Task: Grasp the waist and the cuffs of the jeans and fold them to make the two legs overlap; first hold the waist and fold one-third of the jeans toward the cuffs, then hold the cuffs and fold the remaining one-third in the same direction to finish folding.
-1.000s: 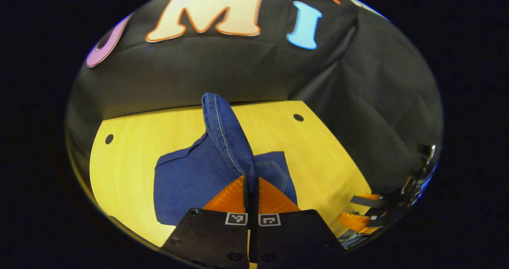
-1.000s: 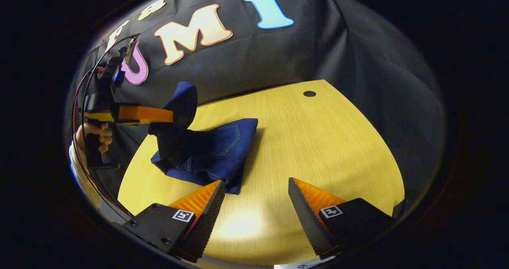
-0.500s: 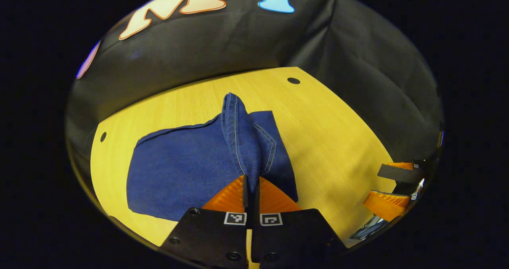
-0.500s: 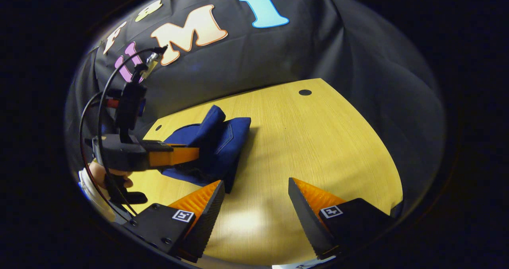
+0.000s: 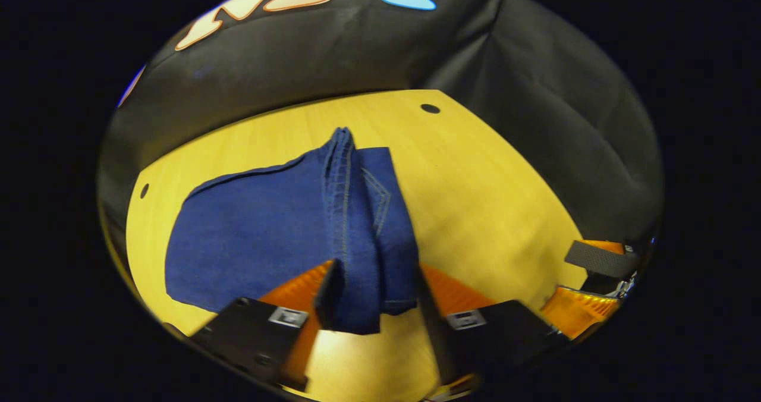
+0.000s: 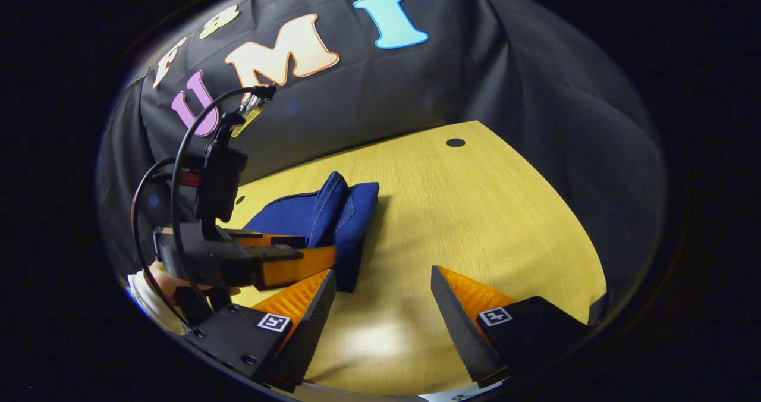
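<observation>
Dark blue jeans (image 5: 261,229) lie folded on the yellow wooden table (image 5: 475,182). A stitched hem ridge runs up the fold's right side. My left gripper (image 5: 376,289) stands open low over the near end of that ridge, and the cloth lies loose between its spread fingers. In the right gripper view the jeans (image 6: 351,212) sit left of centre, with the left gripper (image 6: 291,259) at their near edge. My right gripper (image 6: 383,295) hangs open over bare table (image 6: 475,212), to the right of the jeans, holding nothing.
The booth's black cloth wall closes the table's far side. Small dark holes (image 5: 430,108) mark the tabletop near its corners. A hand (image 6: 160,277) holds the left gripper, with cables looping above it. The right gripper (image 5: 588,283) shows at the right edge of the left gripper view.
My left gripper came down with the lifted jeans end, laid it on the folded stack, and opened its jaws. The right gripper stayed open in the same place.
</observation>
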